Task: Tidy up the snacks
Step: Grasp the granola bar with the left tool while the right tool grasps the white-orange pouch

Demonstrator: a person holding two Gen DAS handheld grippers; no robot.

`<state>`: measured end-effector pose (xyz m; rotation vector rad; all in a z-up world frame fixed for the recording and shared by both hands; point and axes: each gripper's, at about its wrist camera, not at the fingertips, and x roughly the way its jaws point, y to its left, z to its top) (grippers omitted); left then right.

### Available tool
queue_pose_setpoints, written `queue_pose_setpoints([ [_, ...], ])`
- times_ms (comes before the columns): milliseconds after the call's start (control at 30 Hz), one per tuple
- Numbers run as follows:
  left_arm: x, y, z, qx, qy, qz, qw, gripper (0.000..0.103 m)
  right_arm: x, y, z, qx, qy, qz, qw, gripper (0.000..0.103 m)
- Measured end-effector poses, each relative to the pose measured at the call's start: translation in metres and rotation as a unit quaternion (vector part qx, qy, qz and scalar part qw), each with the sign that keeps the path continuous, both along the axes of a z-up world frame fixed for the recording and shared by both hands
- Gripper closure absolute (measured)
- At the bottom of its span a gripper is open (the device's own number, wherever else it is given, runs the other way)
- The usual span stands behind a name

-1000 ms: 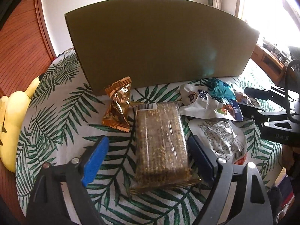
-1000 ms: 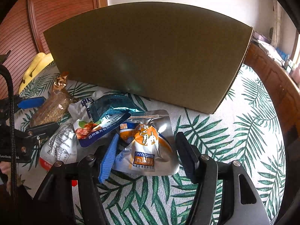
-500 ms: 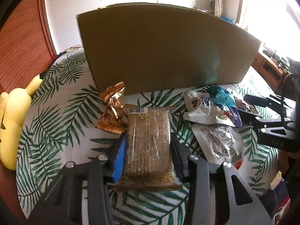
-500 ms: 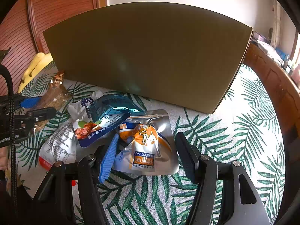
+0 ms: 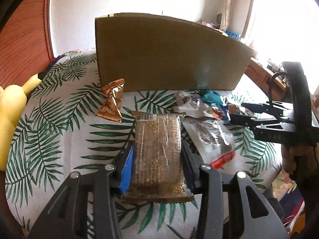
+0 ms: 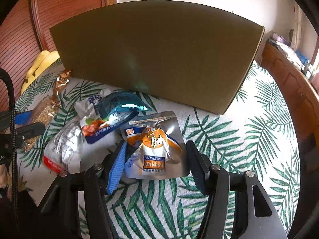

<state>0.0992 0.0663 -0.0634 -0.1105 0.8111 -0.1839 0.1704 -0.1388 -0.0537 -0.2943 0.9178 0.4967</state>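
My left gripper [image 5: 157,151] is shut on a brown sesame bar in clear wrap [image 5: 157,149] and holds it off the leaf-print cloth. A gold wrapper [image 5: 112,101] lies ahead to the left, at the foot of the tall cardboard box [image 5: 165,53]. My right gripper [image 6: 156,153] is open, its fingers on either side of a silver and orange pouch [image 6: 155,145] lying on the cloth. A blue and white pouch [image 6: 105,117] and a silver pouch with a red edge [image 6: 63,145] lie to its left.
The cardboard box [image 6: 159,55] stands across the back of the table. A yellow plush toy [image 5: 10,119] lies at the left edge. A wooden cabinet [image 6: 289,79] runs along the right. The leaf-print cloth [image 6: 249,139] covers the table.
My left gripper closed on the sesame bar and lifted it up and back from the cloth. My right gripper stayed open around the silver and orange pouch.
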Motion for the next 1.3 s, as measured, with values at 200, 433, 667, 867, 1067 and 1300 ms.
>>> queue_pose_setpoints([
  [200, -0.011, -0.008, 0.005, -0.006, -0.012, -0.009, 0.9999, 0.061, -0.010, -0.007, 0.000, -0.003, 0.003, 0.003, 1.000, 0.045],
  [433, -0.014, -0.014, 0.008, -0.003, -0.016, -0.014, 0.9998, 0.061, -0.005, 0.000, 0.000, -0.024, 0.019, 0.025, 0.999, 0.041],
  [667, -0.015, -0.015, 0.011, -0.001, -0.019, -0.017, 0.9997, 0.061, 0.020, 0.017, 0.001, -0.051, 0.059, 0.060, 0.995, 0.037],
  [867, -0.017, -0.017, 0.011, -0.002, -0.019, -0.019, 0.9996, 0.061, 0.031, 0.022, 0.001, -0.054, 0.077, 0.071, 0.993, 0.031],
  [1067, -0.017, -0.018, 0.010, -0.007, -0.018, -0.020, 0.9996, 0.061, 0.024, 0.021, 0.001, -0.050, 0.071, 0.075, 0.993, 0.038],
  [1300, -0.018, -0.021, 0.013, -0.009, -0.023, -0.022, 0.9995, 0.061, 0.000, 0.021, 0.005, -0.058, 0.041, 0.084, 0.994, 0.063],
])
